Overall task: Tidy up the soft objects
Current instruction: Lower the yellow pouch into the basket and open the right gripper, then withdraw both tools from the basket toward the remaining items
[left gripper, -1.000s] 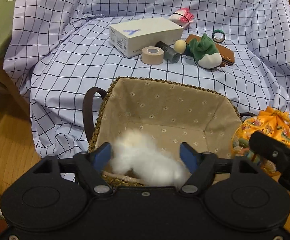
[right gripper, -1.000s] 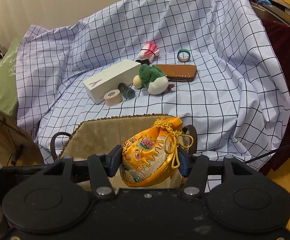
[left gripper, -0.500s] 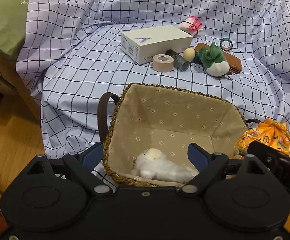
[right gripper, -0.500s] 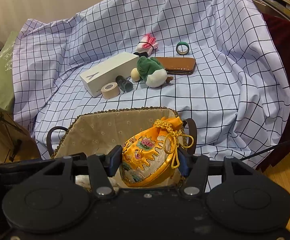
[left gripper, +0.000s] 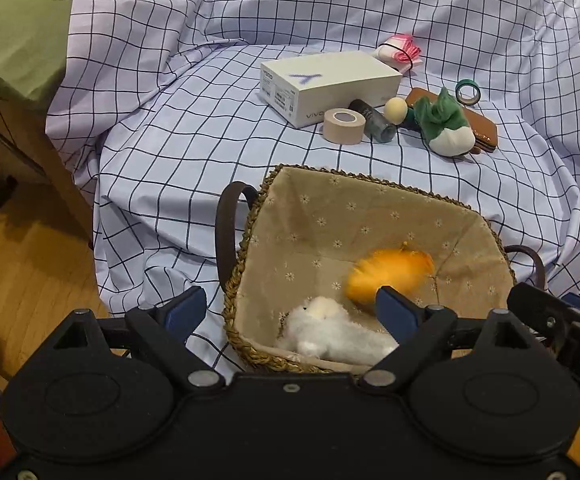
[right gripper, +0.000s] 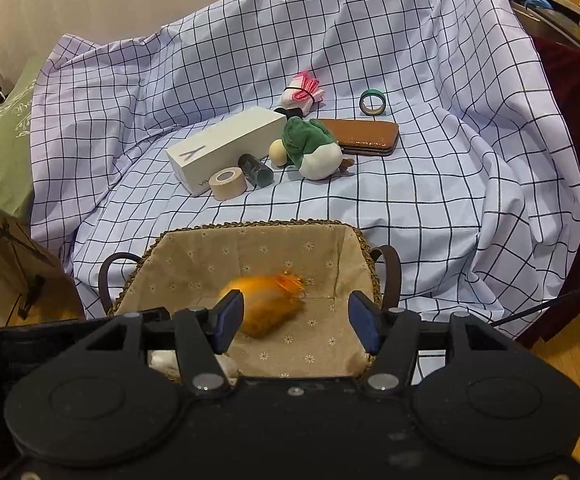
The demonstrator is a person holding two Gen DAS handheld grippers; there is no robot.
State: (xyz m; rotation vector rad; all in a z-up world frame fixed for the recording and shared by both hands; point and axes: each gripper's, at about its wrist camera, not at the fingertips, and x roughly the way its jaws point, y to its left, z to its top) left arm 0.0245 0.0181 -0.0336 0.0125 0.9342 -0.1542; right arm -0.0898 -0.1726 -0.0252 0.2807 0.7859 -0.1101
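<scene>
A woven basket [left gripper: 250,240] [right gripper: 366,248] with a flowered beige lining stands at the near edge of the checked cloth. A white fluffy toy [left gripper: 330,332] lies in its near corner. An orange embroidered pouch [left gripper: 390,276] [right gripper: 266,308] is blurred in motion inside the basket. My left gripper [left gripper: 290,316] is open and empty above the basket's near left rim. My right gripper [right gripper: 296,324] is open and empty above the basket. A green and white plush [left gripper: 446,128] [right gripper: 310,148] lies on the cloth farther back.
Beyond the basket lie a white box [left gripper: 330,88], a beige tape roll [left gripper: 344,126], a dark bottle [left gripper: 372,120], a small yellow ball [left gripper: 395,110], a brown case [right gripper: 366,136], a green tape ring [right gripper: 373,103] and a pink bundle [right gripper: 304,92]. Wooden floor [left gripper: 22,264] lies to the left.
My left gripper let go of the white toy, which now lies in the basket, and opened wide. My right gripper opened and the orange pouch dropped into the basket.
</scene>
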